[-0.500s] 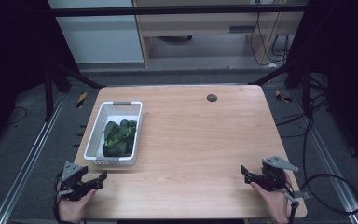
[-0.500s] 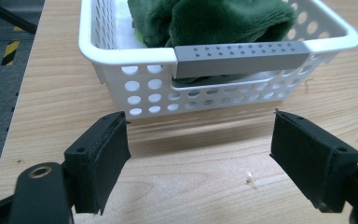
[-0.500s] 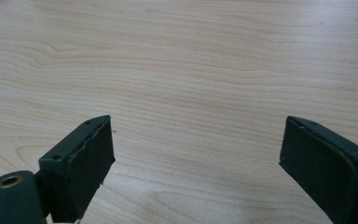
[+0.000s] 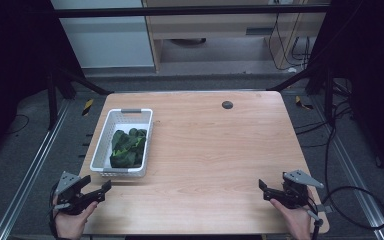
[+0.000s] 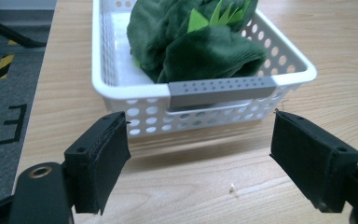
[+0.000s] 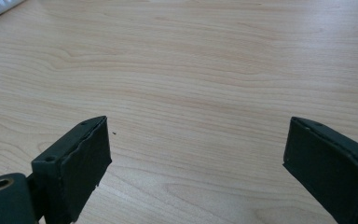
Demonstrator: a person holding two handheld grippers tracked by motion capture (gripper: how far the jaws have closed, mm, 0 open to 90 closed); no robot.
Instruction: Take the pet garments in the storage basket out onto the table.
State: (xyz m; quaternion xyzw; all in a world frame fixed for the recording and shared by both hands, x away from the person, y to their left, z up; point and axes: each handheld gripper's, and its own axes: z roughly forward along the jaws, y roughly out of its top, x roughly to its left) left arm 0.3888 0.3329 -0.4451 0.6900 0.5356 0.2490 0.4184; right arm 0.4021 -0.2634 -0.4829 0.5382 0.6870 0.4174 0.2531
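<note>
Left fingers (image 5: 100, 161): two black padded jaws stand wide apart with bare wood between them; nothing is gripped.
Right fingers (image 6: 77, 170): likewise spread wide over bare tabletop, holding nothing.
Left gripper (image 4: 97, 190): held in a hand at the near left corner of the table, its jaws pointing toward the near end of the basket, close to it but apart from it.
Right gripper (image 4: 263, 189): held in a hand at the near right corner, its jaws pointing leftward across the table, well apart from the basket.
Grey plates: a three-cornered plate sits on top of each gripper in the high view.
Cable (image 4: 352, 212): loops off the right gripper onto the floor beside the table.
Basket (image 4: 105, 140): white perforated plastic, standing on the left half of the table with its long side running away from the person; a grey handle strip caps each short end.
Green plush toy (image 4: 128, 147): dark green soft fabric with lighter green pointed trim, lying inside the basket and bunched toward its near end.
Near handle (image 5: 221, 89): seen in the left gripper view straight ahead of the jaws, with the plush rising just behind it.
Table (image 4: 220, 150): light wood grain, with a small dark round cap (image 4: 227, 104) near its far edge.
</note>
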